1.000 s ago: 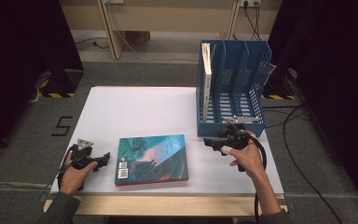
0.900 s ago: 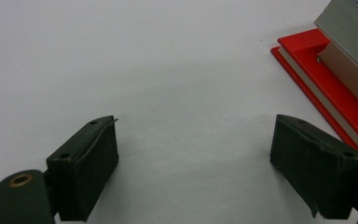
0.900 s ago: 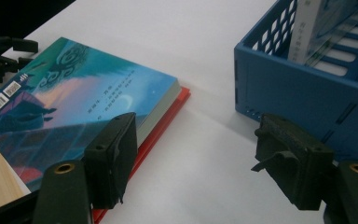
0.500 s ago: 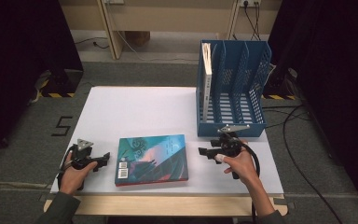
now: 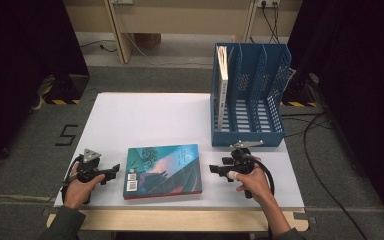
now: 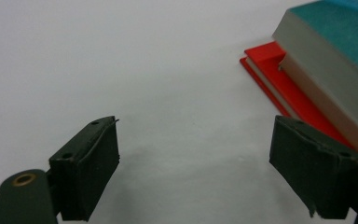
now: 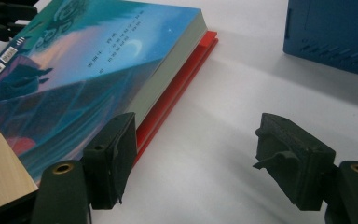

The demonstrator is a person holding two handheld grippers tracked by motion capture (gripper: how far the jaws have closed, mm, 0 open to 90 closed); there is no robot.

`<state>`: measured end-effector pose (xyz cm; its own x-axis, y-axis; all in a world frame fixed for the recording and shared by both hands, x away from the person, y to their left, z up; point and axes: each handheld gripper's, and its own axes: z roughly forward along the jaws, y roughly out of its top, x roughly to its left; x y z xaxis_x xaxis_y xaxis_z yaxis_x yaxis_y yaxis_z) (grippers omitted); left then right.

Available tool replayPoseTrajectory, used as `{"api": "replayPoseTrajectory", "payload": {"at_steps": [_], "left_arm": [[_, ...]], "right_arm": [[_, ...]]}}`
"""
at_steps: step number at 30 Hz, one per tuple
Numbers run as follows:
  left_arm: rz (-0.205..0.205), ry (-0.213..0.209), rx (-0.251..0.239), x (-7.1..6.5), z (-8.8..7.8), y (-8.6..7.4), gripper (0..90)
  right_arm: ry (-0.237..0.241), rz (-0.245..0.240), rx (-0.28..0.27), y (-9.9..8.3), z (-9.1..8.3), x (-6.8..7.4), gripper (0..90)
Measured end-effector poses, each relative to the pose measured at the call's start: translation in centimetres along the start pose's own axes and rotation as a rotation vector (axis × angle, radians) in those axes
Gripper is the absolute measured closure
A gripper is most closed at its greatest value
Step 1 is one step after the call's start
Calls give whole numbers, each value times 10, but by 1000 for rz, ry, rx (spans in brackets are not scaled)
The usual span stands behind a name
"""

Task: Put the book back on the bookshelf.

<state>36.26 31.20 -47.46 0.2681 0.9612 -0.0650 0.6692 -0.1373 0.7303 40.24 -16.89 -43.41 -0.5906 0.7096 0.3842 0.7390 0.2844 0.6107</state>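
A teal-covered book (image 5: 162, 169) lies flat on a thin red book (image 5: 165, 195) near the table's front edge. My left gripper (image 5: 113, 171) rests on the table just left of the books, open, pointing at them. In the left gripper view its open gripper (image 6: 196, 172) has bare table between the jaws, with the teal book (image 6: 335, 56) and red book (image 6: 268, 70) at the right. My right gripper (image 5: 214, 170) sits low just right of the books, open. In the right gripper view its open gripper (image 7: 191, 158) holds nothing; the teal book (image 7: 98, 60) and red book (image 7: 186, 79) lie beside the left jaw.
A blue file rack (image 5: 250, 135) stands at the back right of the white table (image 5: 145, 115), with a white book (image 5: 223, 85) upright in its leftmost slot. The rack's base (image 7: 335, 32) lies ahead of the right gripper. Cables trail on the floor to the right.
My right gripper has come down and moved left, away from the rack's front toward the books' right edge. The left gripper and the books have stayed put.
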Motion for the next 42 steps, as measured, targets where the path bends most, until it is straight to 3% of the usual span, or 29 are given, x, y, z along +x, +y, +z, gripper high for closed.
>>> {"api": "replayPoseTrajectory", "payload": {"at_steps": [4,9,11,15,21,26,29,35,39,42], "left_arm": [[-10,-48,-24,-4,-5,2,149],[20,-117,-18,-15,-8,5,149],[39,-100,-21,-19,-9,5,173],[33,-114,-14,-22,-11,5,243],[52,-124,-10,-30,-14,6,448],[79,-116,-9,-36,-16,7,534],[62,-140,-6,-34,-16,7,567],[85,-135,-16,-38,-20,8,629],[99,-179,-2,-43,-18,7,539],[141,-182,-3,-52,-17,8,336]], "right_arm": [[8,-4,1,-2,3,1,296],[24,2,3,-2,5,4,296],[28,0,5,-2,6,5,296],[37,-3,6,-1,8,8,295],[52,-4,11,1,12,11,293],[71,8,15,0,15,11,293],[70,6,19,0,17,11,294],[84,6,25,-1,20,12,294],[88,13,32,-2,23,12,294],[105,23,37,-3,26,12,294]]}}
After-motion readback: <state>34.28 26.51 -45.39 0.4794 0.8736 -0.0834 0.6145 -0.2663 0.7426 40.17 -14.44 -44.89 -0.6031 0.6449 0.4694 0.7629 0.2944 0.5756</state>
